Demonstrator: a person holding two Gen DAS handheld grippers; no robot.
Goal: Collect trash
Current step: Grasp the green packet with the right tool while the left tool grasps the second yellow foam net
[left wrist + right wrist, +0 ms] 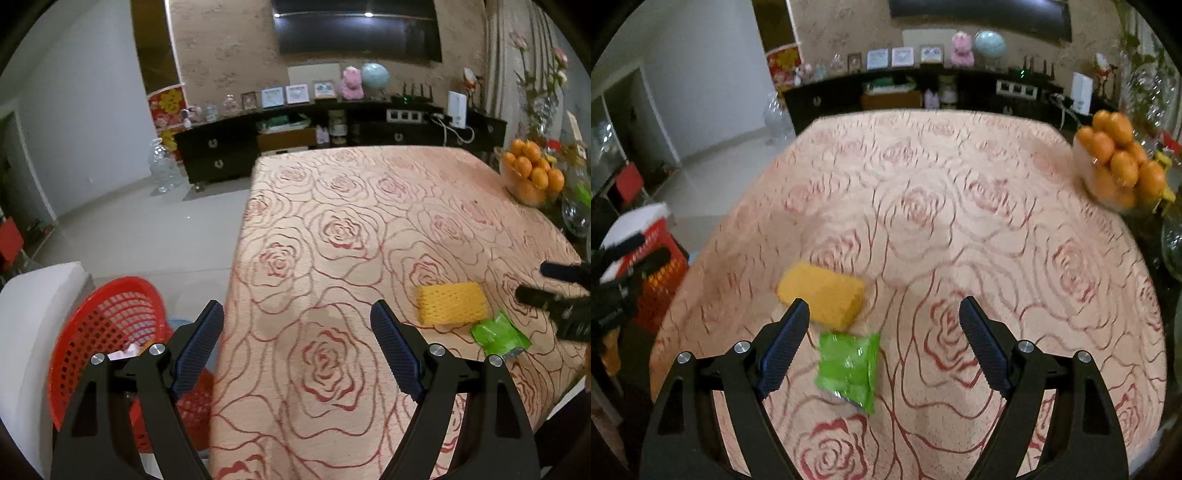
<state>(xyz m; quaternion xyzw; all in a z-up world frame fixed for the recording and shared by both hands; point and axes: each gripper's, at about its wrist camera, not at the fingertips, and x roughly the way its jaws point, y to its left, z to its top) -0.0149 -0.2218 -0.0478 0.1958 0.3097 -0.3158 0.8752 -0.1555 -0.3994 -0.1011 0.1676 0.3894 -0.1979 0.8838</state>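
Note:
A yellow foam net sleeve lies on the rose-patterned tablecloth. A crumpled green wrapper lies just in front of it. My right gripper hovers open over both, the wrapper between and below its fingers, untouched. From the left wrist view it enters at the right edge. My left gripper is open and empty above the table's left edge, with a red plastic basket under its left finger. The left gripper shows at the far left of the right wrist view.
A glass bowl of oranges stands at the table's far right corner. Some paper lies in the red basket, beside a white seat. A dark sideboard with frames and ornaments lines the far wall. Large water bottles stand on the floor.

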